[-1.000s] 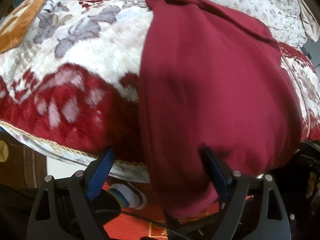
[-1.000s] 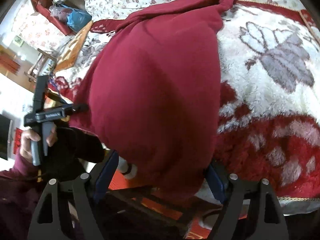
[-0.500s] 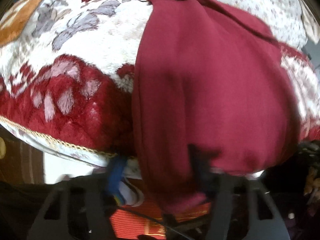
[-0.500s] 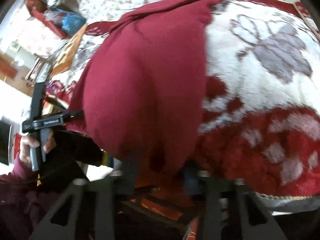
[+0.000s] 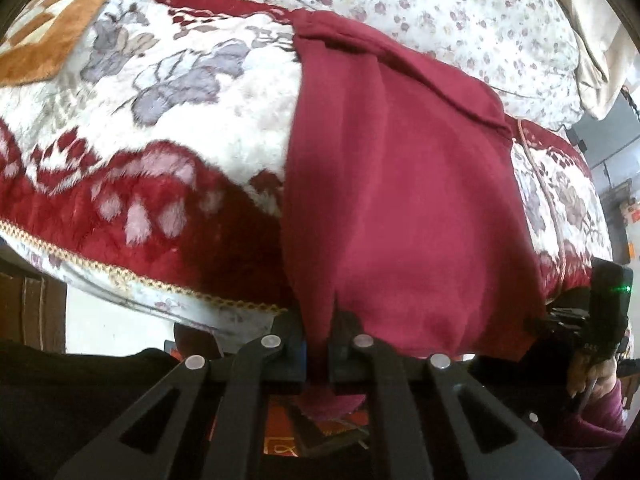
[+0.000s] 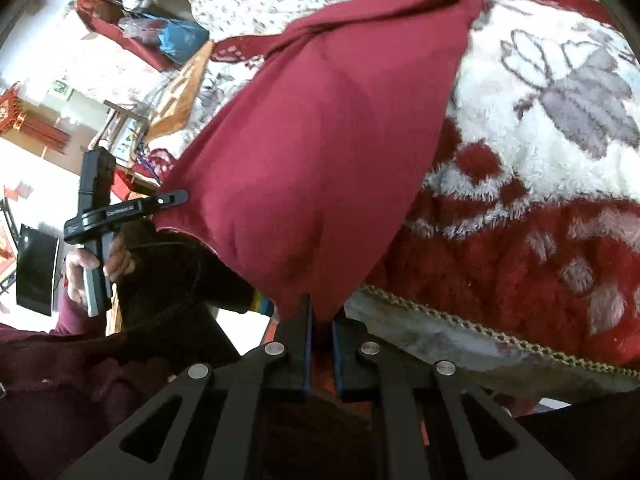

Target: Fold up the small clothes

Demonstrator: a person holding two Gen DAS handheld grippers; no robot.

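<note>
Clothes first: the one piece in play is a dark red garment point(image 5: 400, 200), lying lengthwise on a fuzzy floral blanket point(image 5: 160, 140) with its near end hanging off the bed edge at 6 o'clock. Going left to right: the left gripper point(image 5: 318, 344) is clamped tight on the garment's near-left corner, fabric bunched between the pads and a bit poking out below. In the right wrist view the right gripper point(image 6: 322, 332) is pinched down on the near-right corner the same way (you can also spot the left tool over at 9 o'clock, biting the hem).

Progress-wise I'd say it's early. Both near corners are grabbed, but no crosswise fold shows yet. The far end toward 12 o'clock looks a bit rumpled. Still left, as far as I can judge: bringing the near edge up over to the far end, letting go, and tidying.
</note>
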